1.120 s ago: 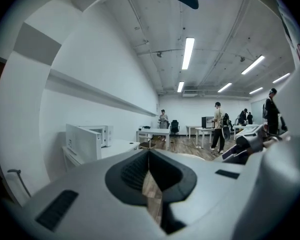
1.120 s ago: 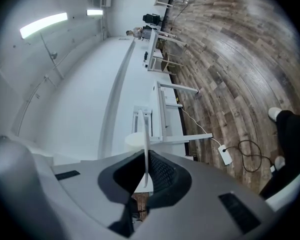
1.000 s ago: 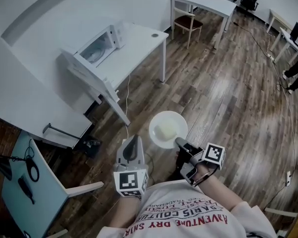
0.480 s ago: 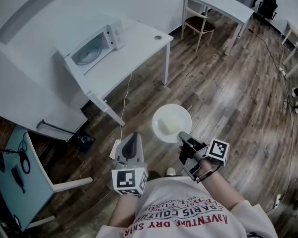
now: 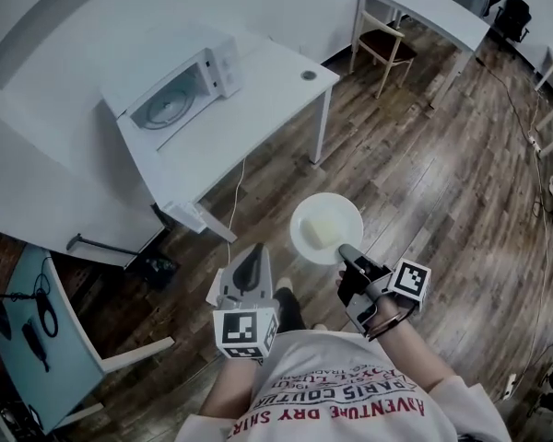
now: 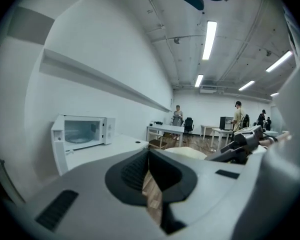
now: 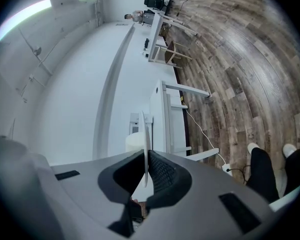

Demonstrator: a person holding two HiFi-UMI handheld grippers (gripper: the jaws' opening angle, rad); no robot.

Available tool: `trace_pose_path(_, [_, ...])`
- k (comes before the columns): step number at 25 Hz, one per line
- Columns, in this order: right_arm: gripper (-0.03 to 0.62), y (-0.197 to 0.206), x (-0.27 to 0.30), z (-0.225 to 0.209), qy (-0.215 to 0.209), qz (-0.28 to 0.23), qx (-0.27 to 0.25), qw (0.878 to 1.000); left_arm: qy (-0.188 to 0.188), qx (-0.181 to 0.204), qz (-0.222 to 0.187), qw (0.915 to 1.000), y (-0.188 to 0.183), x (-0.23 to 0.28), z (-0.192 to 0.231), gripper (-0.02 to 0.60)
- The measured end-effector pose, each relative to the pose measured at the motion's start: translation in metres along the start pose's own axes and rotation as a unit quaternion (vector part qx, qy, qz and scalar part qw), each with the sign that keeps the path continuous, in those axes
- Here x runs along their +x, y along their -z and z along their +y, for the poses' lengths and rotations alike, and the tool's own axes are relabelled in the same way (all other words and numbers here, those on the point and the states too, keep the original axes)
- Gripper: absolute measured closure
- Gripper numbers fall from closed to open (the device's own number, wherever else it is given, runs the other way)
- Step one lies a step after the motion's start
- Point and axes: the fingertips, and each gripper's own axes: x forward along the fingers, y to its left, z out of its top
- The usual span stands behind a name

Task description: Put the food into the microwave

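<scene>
A white microwave stands on a white table ahead and to the left; in the left gripper view the microwave shows its glass turntable. My right gripper is shut on the near rim of a white plate that carries a pale block of food above the wooden floor. The right gripper view shows that plate edge-on between the pads, with the food on its left. My left gripper is shut and holds nothing, left of the plate.
A power cable hangs from the table to the floor. A chair and another white desk stand at the back right. A teal table with tools is at the lower left. People stand far off.
Both grippers and the plate have moved forward with the person toward the microwave table, which sits nearer and further right in the head view. Neither grip has changed.
</scene>
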Motion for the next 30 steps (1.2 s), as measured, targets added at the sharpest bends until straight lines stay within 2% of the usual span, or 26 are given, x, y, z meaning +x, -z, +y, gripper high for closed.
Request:
trace_pose_path(9, [0.572, -0.034, 0.109, 0.041, -0.015, -0.034, -0.006, 0.999, 0.046, 0.025, -0.014, 0.9985, -0.042, 0.098, 0.077, 0.575])
trace_pose_path(17, [0.571, -0.052, 0.186, 0.048, 0.009, -0.006, -0.004, 1.000, 0.035, 0.007, 0.008, 0.9993, -0.037, 0.144, 0.124, 0.575])
trace_pose_path(24, [0.571, -0.087, 0.258, 0.056, 0.007, 0.059, -0.016, 0.998, -0.022, -0.005, 0.006, 0.9997, -0.045, 0.192, 0.156, 0.575])
trace_pose_path(30, [0.571, -0.121, 0.318, 0.070, 0.006, 0.136, -0.030, 0.990, -0.106, -0.022, 0.001, 0.9942, -0.060, 0.232, 0.183, 0.575])
